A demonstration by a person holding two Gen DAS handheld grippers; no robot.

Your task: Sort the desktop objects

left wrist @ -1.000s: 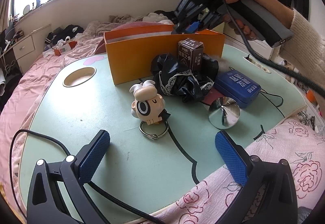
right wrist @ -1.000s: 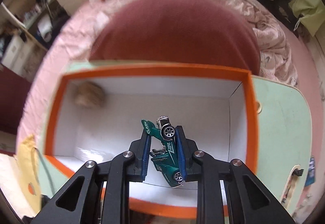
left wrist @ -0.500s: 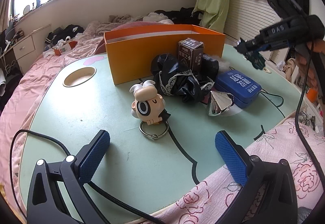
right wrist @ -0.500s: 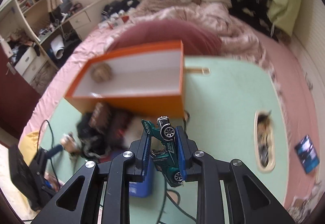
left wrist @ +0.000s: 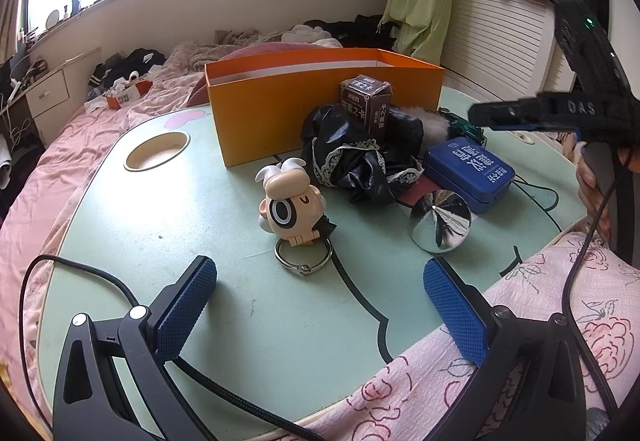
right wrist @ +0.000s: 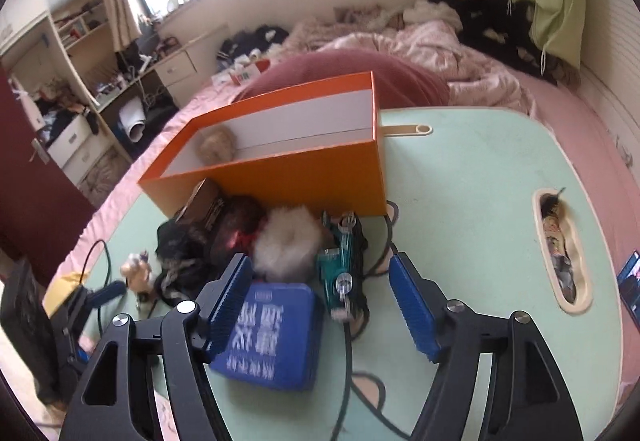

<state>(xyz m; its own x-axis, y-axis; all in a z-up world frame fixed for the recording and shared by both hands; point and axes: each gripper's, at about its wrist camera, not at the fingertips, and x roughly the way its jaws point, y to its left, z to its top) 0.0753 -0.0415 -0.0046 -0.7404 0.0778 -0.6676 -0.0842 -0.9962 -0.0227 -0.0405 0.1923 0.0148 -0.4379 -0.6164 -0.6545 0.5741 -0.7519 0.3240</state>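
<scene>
The right gripper (right wrist: pixel 320 301), fingers spread and empty, hovers over the car (right wrist: pixel 342 261), which lies on the table (right wrist: pixel 480 201) just ahead, long axis along the fingers, between tin (right wrist: pixel 272 333) and box (right wrist: pixel 280 177). The left gripper (left wrist: pixel 320 305), also spread, sits farther off. 0.5 s ago the right gripper pinched the car aloft.

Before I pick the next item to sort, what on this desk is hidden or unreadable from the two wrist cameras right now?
- Orange box interior: left wrist view, front wall hides it; right wrist view shows only a tan fuzzy thing.
- Green toy car: motion-blurred in the right wrist view; mostly behind the blue tin in the left.
- Beneath the black lace cloth: covered.
- Right gripper open, nothing between its fingers; its fingertips are indistinct in the left wrist view.
</scene>
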